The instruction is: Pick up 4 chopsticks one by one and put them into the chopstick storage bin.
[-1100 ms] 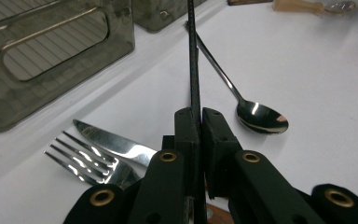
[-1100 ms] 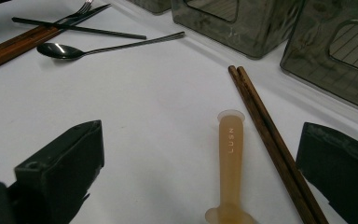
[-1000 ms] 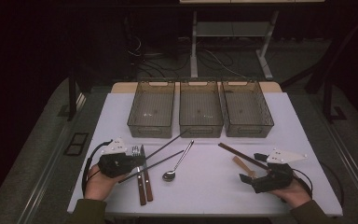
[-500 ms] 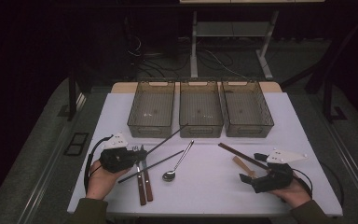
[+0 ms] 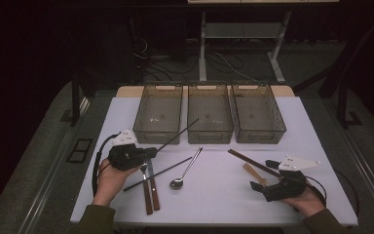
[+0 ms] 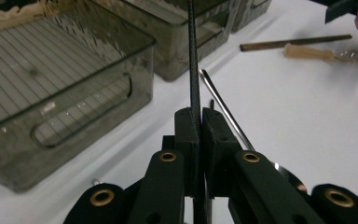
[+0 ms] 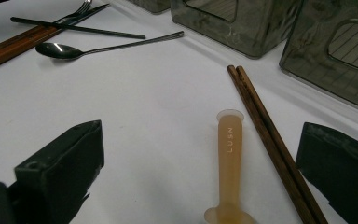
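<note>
My left gripper (image 5: pixel 146 153) (image 6: pixel 199 116) is shut on a thin black chopstick (image 5: pixel 175 136) (image 6: pixel 193 70), which slants up and to the right, its tip over the front rim of the middle bin (image 5: pixel 209 134). A second black chopstick (image 5: pixel 158 173) (image 7: pixel 74 27) lies flat on the white table (image 5: pixel 214 204). My right gripper (image 5: pixel 264 175) (image 7: pixel 203 140) rests open near the table's front right. A beige handled utensil (image 5: pixel 253 173) (image 7: pixel 229 163) lies on the table between its jaws, untouched. A pair of brown chopsticks (image 5: pixel 248 161) (image 7: pixel 270 135) lies just beside it.
Three clear grey bins stand in a row at the back: left (image 5: pixel 159 131) (image 6: pixel 51 84), middle and right (image 5: pixel 259 131). A metal spoon (image 5: pixel 185 171) (image 7: pixel 56 50) lies mid-table. A fork (image 5: pixel 145 187) and a knife (image 5: pixel 153 190) with wooden handles lie by my left hand.
My left gripper has risen and shifted toward the bins with the black chopstick in it, so the chopstick's tip now reaches the middle bin's front rim. The right gripper has stayed put.
</note>
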`<action>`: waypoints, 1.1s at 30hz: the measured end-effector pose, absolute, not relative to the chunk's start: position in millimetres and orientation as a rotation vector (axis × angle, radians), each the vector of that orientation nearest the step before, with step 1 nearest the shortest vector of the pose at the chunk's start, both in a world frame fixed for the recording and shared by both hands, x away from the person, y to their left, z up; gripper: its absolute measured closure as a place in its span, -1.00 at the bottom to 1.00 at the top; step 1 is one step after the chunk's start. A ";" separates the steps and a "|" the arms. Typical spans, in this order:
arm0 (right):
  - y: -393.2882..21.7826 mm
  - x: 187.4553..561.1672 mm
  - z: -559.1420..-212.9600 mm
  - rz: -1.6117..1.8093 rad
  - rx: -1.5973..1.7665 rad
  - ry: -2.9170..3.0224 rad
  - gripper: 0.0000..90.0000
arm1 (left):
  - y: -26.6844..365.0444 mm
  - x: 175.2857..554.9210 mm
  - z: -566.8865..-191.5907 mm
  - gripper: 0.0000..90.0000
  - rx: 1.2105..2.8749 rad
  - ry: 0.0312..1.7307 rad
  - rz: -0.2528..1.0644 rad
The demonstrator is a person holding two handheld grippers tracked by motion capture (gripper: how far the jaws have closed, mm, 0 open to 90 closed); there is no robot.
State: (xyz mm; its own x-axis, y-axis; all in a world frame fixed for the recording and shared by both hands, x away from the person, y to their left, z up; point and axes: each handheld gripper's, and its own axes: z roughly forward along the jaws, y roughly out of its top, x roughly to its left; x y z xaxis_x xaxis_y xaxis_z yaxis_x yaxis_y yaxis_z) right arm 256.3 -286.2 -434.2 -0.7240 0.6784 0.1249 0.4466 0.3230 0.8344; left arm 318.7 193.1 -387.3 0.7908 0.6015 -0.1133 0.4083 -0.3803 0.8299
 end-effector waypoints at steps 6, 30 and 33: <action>-286.4 256.4 -434.1 1.355 1.018 2.339 -0.97 | 191.1 330.2 -385.1 0.89 2.007 0.770 0.274; -286.0 256.3 -434.5 1.360 1.023 2.342 -0.97 | 189.7 368.0 -375.0 0.89 1.943 0.819 0.323; -285.8 256.6 -434.6 1.357 1.025 2.340 -0.97 | 188.4 375.2 -374.1 0.89 1.933 0.824 0.324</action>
